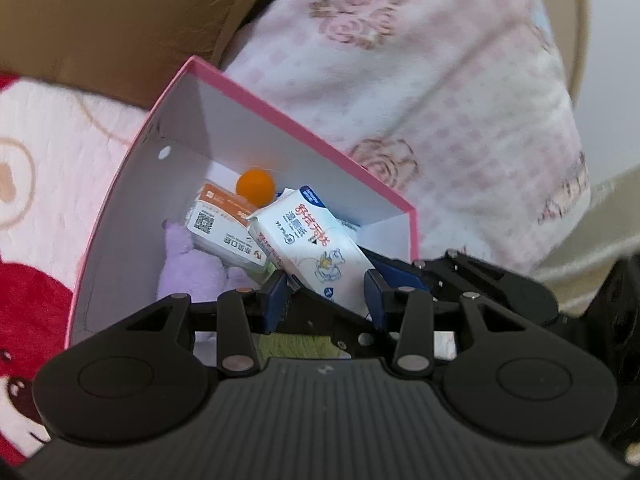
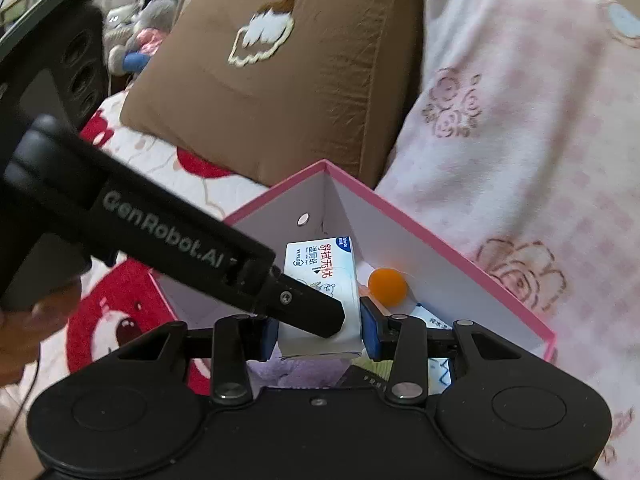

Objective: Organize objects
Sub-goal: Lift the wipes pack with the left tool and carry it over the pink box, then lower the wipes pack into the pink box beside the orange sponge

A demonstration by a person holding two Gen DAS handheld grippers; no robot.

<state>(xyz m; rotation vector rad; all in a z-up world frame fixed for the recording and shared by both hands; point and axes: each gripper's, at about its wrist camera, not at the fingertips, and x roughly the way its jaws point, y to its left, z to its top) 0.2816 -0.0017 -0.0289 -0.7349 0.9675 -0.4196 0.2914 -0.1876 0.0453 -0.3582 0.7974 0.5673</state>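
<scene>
A bed fills both views. Its largest cover is a pale pink floral blanket (image 2: 520,120), bunched over the right half of each frame. A white quilt with red cartoon prints (image 1: 36,208) spreads along the left edge under everything. A brown cushion (image 2: 280,92) with a stitched white cloud leans at upper centre of the right wrist view. Behind it, in the upper left corner, grey soft toys (image 2: 136,20) sit blurred.

Centre frame stands the pink-edged white box (image 1: 280,120), open on the quilt and touching the blanket. Inside it lie a purple plush (image 1: 188,264), a white-and-orange packet (image 1: 224,232) and an orange ball (image 2: 387,286) near the far corner.

The white wet-wipes pack (image 1: 316,248) tilts inside the box over the other things. The left gripper (image 1: 328,296) is narrowly set with both blue pads on the pack's near end. The right gripper (image 2: 318,336) is likewise narrow and clamps the same pack.
</scene>
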